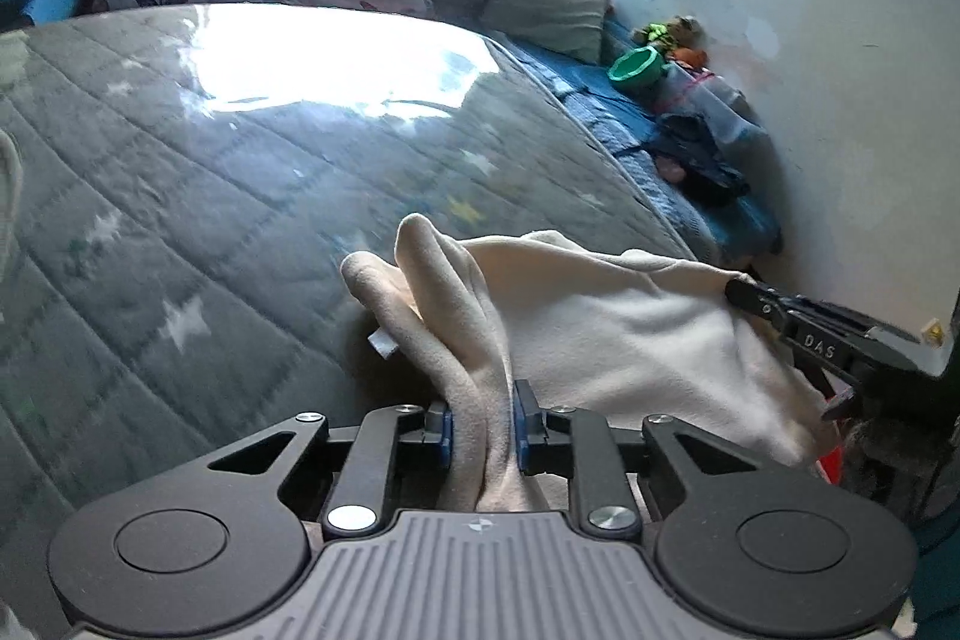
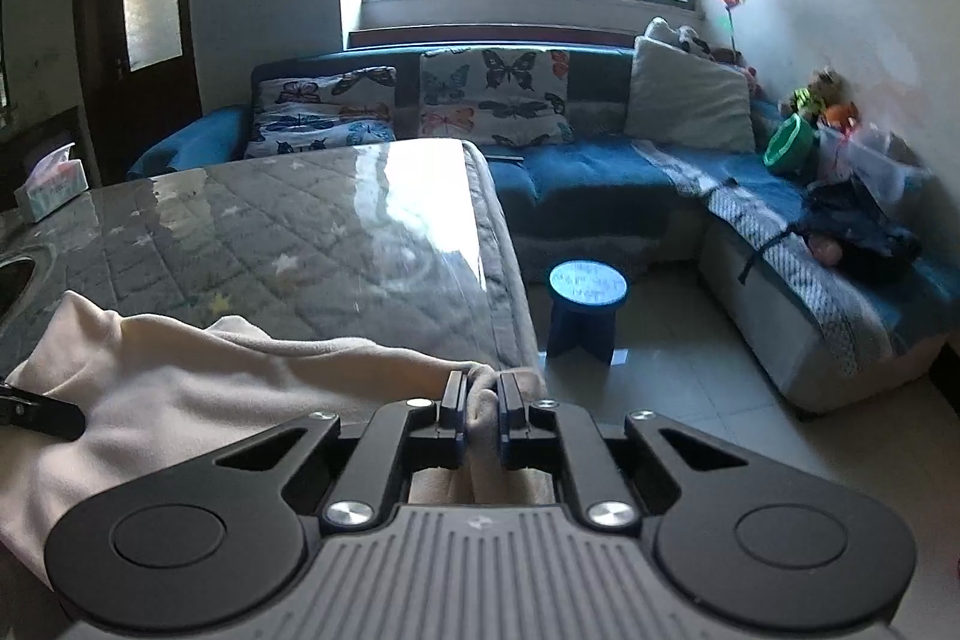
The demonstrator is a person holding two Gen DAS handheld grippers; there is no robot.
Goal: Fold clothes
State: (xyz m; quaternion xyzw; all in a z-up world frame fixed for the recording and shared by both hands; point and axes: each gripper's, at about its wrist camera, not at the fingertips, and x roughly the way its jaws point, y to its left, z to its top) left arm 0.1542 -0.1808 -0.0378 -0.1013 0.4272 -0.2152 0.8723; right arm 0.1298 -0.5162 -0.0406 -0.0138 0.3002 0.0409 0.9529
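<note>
A cream fleece garment (image 1: 600, 334) hangs stretched between my two grippers above the near edge of a grey quilted table (image 1: 210, 172). My left gripper (image 1: 482, 418) is shut on a bunched corner of it, with folds sticking up past the fingers. My right gripper (image 2: 482, 409) is shut on another corner of the garment (image 2: 180, 376), near the table's right edge (image 2: 498, 244). In the left wrist view the right gripper's fingertips (image 1: 744, 289) show at the far right, pinching the cloth. In the right wrist view part of the left gripper shows at the left edge.
A blue sofa (image 2: 600, 184) with butterfly cushions (image 2: 492, 94) stands behind the table. A small blue round stool (image 2: 585, 310) stands on the tiled floor to the right. A tissue box (image 2: 51, 187) sits at the table's far left. A green bowl (image 1: 636, 67) and toys lie on the sofa.
</note>
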